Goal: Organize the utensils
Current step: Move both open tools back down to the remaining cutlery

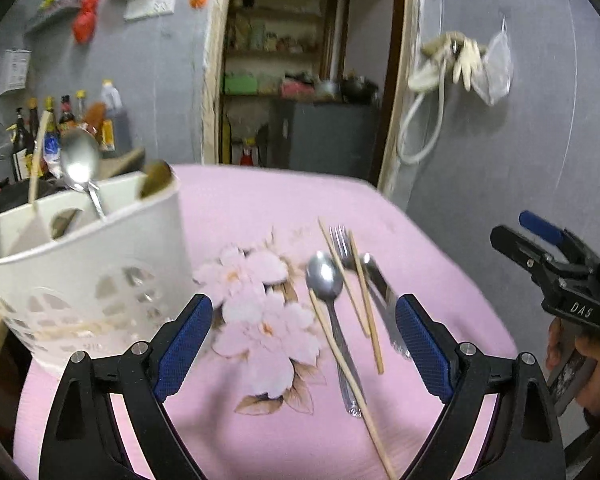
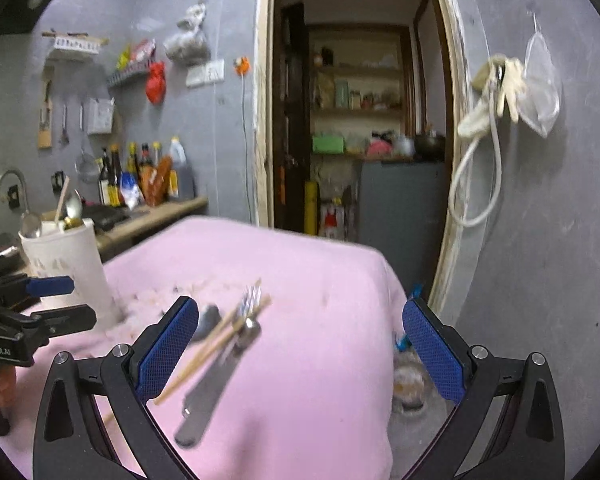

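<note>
The L gripper [image 1: 304, 340] is held low over a table draped in a pink flowered cloth [image 1: 260, 208], jaws spread wide apart w/ nothing between the blue pads. A loose cluster of utensils is seen lying flat on the cloth just ahead & to its right side: a spoon [image 1: 328, 300], a fork [image 1: 342, 246], a knife [image 1: 382, 296] & several wooden chopsticks [image 1: 362, 292], some crossed over the spoon handle & fork. The right pad sits just beside the knife's handle end; contact can't be told. A white perforated utensil holder [image 1: 84, 276] stands upright at the cloth's left edge, already loaded w/ a spoon in holder [image 1: 80, 160], a wooden stick & other handles, partly blurred. Bare cloth is left between holder & cluster, and beyond the cluster toward the far edge near the doorway. The R gripper [image 2: 300, 344] is likewise spread open & empty, hovering nearer the cloth's right edge, where the fabric drops off toward the floor; in its view the cluster is motion-blurred, close to its left pad. In the left wrist view the R gripper is seen off the table's right side, well apart from the utensils. A counter w/ bottles [image 2: 140, 176] is seen behind the holder
</note>
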### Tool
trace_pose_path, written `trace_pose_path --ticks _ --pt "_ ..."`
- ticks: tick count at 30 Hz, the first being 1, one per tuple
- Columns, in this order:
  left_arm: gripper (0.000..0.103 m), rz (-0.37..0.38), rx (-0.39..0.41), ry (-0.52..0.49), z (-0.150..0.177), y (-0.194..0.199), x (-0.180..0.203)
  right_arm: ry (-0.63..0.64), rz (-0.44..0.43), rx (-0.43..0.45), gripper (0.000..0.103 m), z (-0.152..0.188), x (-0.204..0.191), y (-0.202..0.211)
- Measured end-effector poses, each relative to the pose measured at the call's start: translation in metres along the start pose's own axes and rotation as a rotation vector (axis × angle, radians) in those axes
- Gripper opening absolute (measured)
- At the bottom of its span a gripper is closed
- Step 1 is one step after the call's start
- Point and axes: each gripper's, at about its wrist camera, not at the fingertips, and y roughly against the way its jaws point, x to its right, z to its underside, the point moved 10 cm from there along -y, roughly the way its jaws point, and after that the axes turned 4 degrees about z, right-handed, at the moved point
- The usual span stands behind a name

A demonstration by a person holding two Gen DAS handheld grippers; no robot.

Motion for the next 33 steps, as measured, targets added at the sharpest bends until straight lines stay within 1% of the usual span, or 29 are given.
trace_pose_path --ticks 4,5,6,7,9,10,11,12,17,18,20,23,24,26,28,29,31,33 --pt "0.087 0.000 -0.083 -0.004 0.010 -0.019 0.002 -0.014 -0.006 -0.090 0.103 0.017 0.004 -0.016" --pt "0.084 0.004 -0.097 0.000 0.011 -0.022 0.001 -0.019 -0.009 -0.110 0.103 0.021 0.005 -0.019" --pt "0.079 0.011 -0.115 0.005 0.014 -0.026 0.001 -0.022 -0.013 -0.131 0.103 0.024 0.005 -0.023" --pt "0.075 0.017 -0.135 0.009 0.017 -0.030 0.001 -0.025 -0.017 -0.150 0.103 0.027 0.005 -0.026" --pt "0.062 0.033 -0.181 0.022 0.023 -0.039 0.001 -0.029 -0.022 -0.171 0.103 0.029 0.005 -0.029" --pt "0.058 0.043 -0.201 0.032 0.025 -0.043 0.001 -0.030 -0.026 -0.181 0.103 0.030 0.005 -0.030" --pt "0.050 0.054 -0.218 0.044 0.027 -0.046 0.001 -0.030 -0.031 -0.190 0.103 0.032 0.005 -0.030" --pt "0.045 0.068 -0.234 0.056 0.030 -0.049 0.001 -0.028 -0.035 -0.196 0.103 0.033 0.004 -0.031" --pt "0.032 0.106 -0.285 0.104 0.033 -0.059 0.002 -0.001 -0.055 -0.243 0.101 0.041 -0.002 -0.037" --pt "0.029 0.110 -0.295 0.112 0.033 -0.061 0.001 0.011 -0.060 -0.258 0.100 0.044 -0.004 -0.039" --pt "0.025 0.112 -0.319 0.129 0.034 -0.066 -0.001 0.032 -0.074 -0.283 0.093 0.047 -0.011 -0.043" --pt "0.024 0.116 -0.344 0.152 0.033 -0.071 -0.004 0.075 -0.090 -0.314 0.083 0.052 -0.021 -0.047" --pt "0.024 0.114 -0.349 0.160 0.032 -0.071 -0.004 0.092 -0.096 -0.324 0.082 0.054 -0.024 -0.048" --pt "0.024 0.114 -0.353 0.188 0.030 -0.074 -0.009 0.118 -0.104 -0.343 0.077 0.057 -0.029 -0.051" --pt "0.020 0.108 -0.353 0.208 0.027 -0.077 -0.013 0.148 -0.112 -0.371 0.073 0.062 -0.035 -0.054" --pt "0.016 0.101 -0.352 0.216 0.026 -0.078 -0.015 0.161 -0.112 -0.386 0.071 0.065 -0.037 -0.057" --pt "0.013 0.101 -0.350 0.230 0.025 -0.078 -0.019 0.192 -0.111 -0.422 0.066 0.071 -0.042 -0.062" --pt "0.009 0.105 -0.346 0.245 0.024 -0.079 -0.023 0.219 -0.113 -0.433 0.065 0.072 -0.045 -0.065"
